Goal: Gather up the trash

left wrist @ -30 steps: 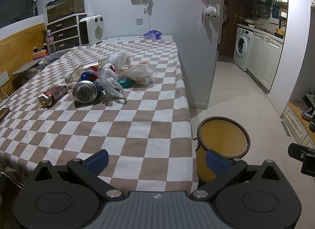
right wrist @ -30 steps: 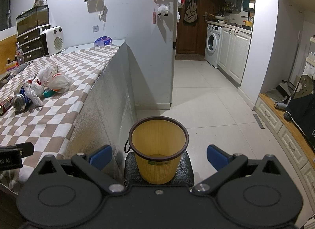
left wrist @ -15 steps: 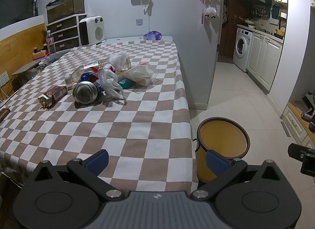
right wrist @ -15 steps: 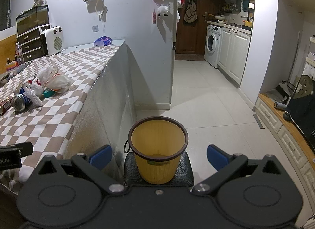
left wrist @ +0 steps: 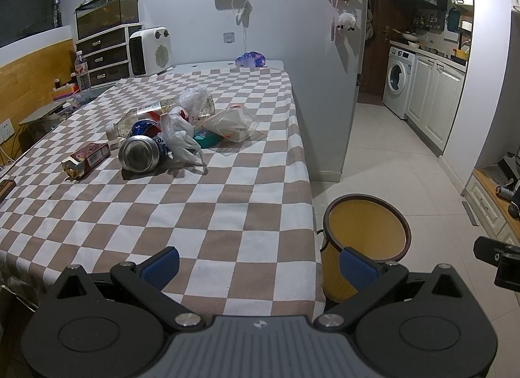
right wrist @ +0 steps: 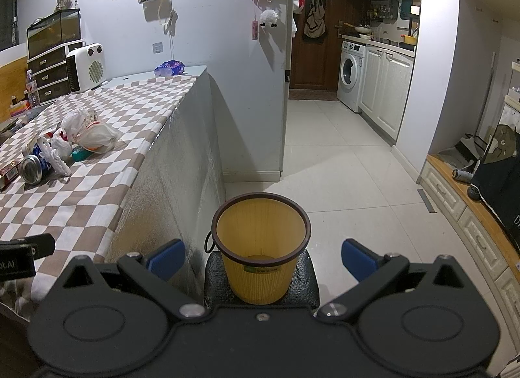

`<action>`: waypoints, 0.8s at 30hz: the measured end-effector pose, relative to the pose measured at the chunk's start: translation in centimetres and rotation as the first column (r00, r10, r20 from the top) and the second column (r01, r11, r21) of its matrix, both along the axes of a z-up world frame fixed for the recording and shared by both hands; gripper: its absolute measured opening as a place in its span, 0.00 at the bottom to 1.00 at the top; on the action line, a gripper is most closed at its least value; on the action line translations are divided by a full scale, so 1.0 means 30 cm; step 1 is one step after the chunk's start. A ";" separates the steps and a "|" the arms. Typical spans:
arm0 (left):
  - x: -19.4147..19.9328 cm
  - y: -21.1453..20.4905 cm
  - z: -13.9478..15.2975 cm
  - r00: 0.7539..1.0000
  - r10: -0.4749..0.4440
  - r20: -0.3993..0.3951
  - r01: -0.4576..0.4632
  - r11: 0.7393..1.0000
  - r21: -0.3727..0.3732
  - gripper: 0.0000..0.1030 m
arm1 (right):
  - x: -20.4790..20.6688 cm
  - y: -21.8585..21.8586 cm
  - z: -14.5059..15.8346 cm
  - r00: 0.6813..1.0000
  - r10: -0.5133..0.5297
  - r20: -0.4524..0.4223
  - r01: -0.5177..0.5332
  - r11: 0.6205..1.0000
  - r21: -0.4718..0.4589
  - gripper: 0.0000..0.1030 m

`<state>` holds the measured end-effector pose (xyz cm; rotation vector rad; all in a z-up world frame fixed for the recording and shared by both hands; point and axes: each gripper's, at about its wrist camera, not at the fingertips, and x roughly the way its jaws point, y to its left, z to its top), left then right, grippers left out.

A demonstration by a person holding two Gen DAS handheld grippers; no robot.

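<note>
Right wrist: bin (right wrist: 260, 248) between tongs (right wrist: 261, 257).

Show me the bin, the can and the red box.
bin (right wrist: 260, 267), right wrist view, front wall.
can (left wrist: 139, 158), left wrist view, silver end.
red box (left wrist: 88, 157), left wrist view, top face.

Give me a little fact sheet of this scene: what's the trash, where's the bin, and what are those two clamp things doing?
setting: table with checkered tablecloth beside a tiled kitchen floor
trash: a pile mid-table, with metal can on its side, crumpled plastic bags, clear bottle lying down, small red box
bin: yellow wastebasket on the floor by the table's edge; nothing visible inside
left hand-held gripper: open, holding nothing, over the table's near edge
right hand-held gripper: open, holding nothing, facing the wastebasket
progress: no trash picked up yet
</note>
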<state>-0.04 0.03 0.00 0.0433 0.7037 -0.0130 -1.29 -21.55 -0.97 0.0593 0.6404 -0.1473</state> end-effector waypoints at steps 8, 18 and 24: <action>0.009 -0.007 0.013 1.000 -0.001 0.000 0.001 1.000 -0.001 1.00 | -0.002 0.000 0.001 1.000 0.000 0.000 0.000 1.000 -0.001 1.00; 0.015 -0.016 0.019 1.000 0.001 -0.001 -0.001 1.000 -0.005 1.00 | -0.007 -0.001 -0.001 1.000 0.000 0.000 0.000 1.000 -0.001 1.00; 0.027 -0.029 0.003 1.000 -0.002 -0.005 0.002 1.000 -0.014 1.00 | 0.001 0.013 -0.007 1.000 -0.003 -0.001 0.003 1.000 -0.004 1.00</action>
